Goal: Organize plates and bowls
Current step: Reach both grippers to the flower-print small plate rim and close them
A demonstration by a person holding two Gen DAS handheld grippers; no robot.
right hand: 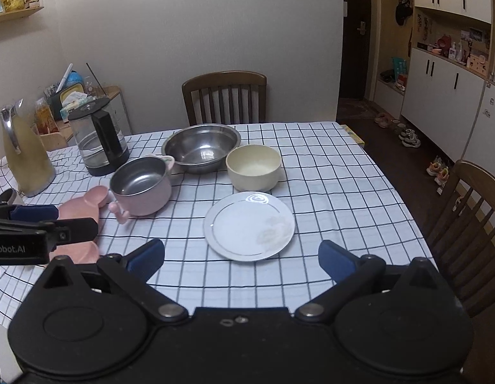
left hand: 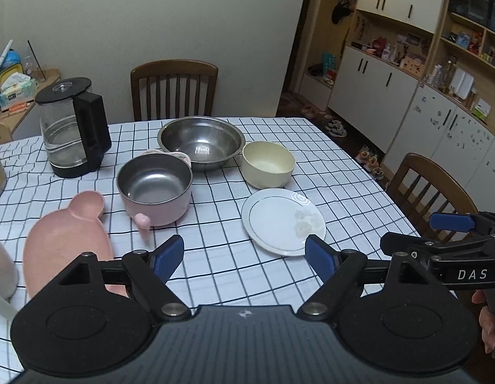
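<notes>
On the checked tablecloth lie a white plate point(left hand: 283, 220) point(right hand: 249, 226), a cream bowl point(left hand: 268, 164) point(right hand: 253, 168), a large steel bowl point(left hand: 201, 142) point(right hand: 201, 147), a pink pot with a steel inside point(left hand: 155, 185) point(right hand: 141, 185) and a pink mouse-shaped plate point(left hand: 66, 240) point(right hand: 82, 211). My left gripper point(left hand: 244, 257) hovers open over the near cloth, between the pink plate and the white plate, with nothing in it. Just short of the white plate my right gripper point(right hand: 242, 259) stands wide open and empty. Each gripper shows at the edge of the other's view.
A glass kettle point(left hand: 73, 128) point(right hand: 98, 136) stands at the back left, with a yellow-filled jug point(right hand: 26, 153) left of it. Wooden chairs stand at the far side point(left hand: 173, 88) point(right hand: 224, 96) and the right side point(left hand: 433, 188) point(right hand: 471, 220). Cabinets line the right wall.
</notes>
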